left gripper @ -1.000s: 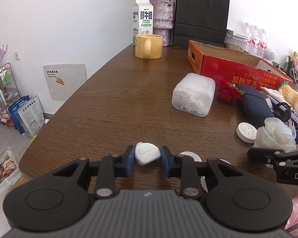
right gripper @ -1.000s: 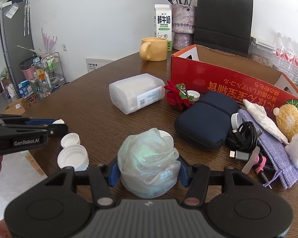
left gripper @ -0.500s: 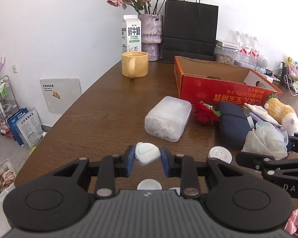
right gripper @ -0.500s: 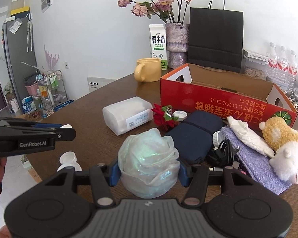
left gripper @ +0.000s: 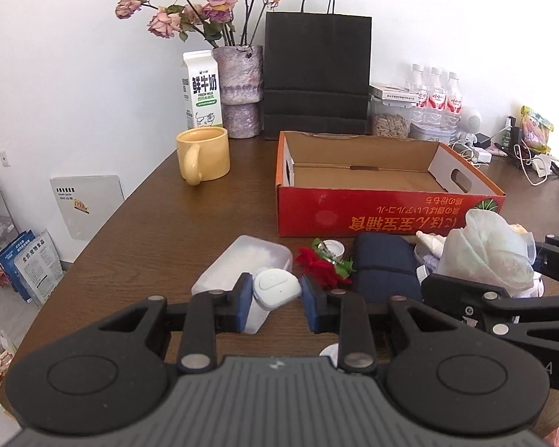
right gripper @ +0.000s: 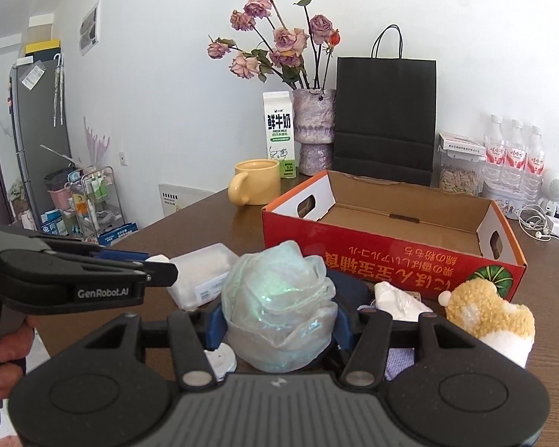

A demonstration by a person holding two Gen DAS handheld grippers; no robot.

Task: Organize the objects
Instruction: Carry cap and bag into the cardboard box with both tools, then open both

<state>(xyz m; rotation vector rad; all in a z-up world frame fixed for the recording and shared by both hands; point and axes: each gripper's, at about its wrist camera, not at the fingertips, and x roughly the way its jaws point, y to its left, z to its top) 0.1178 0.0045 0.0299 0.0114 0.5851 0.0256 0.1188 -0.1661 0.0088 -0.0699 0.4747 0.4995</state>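
Observation:
My left gripper (left gripper: 275,292) is shut on a small white rounded-triangle gadget (left gripper: 276,289), held above the brown table. My right gripper (right gripper: 277,322) is shut on a pale iridescent crumpled plastic ball (right gripper: 277,307), also lifted; the ball shows at the right of the left wrist view (left gripper: 488,253). The open red cardboard box (left gripper: 387,216) lies ahead of both, empty inside; in the right wrist view (right gripper: 391,257) it lies ahead and slightly right. The left gripper shows at the left of the right wrist view (right gripper: 156,266).
On the table lie a frosted plastic box (left gripper: 242,272), a red fabric flower (left gripper: 320,266), a navy pouch (left gripper: 385,270), white lids (right gripper: 220,359) and a plush toy (right gripper: 488,314). A yellow mug (left gripper: 205,156), milk carton (left gripper: 201,91), vase and black bag (left gripper: 316,78) stand behind.
Both grippers have risen and drawn back with their loads, so the red box interior now shows. The white lids have dropped below both views.

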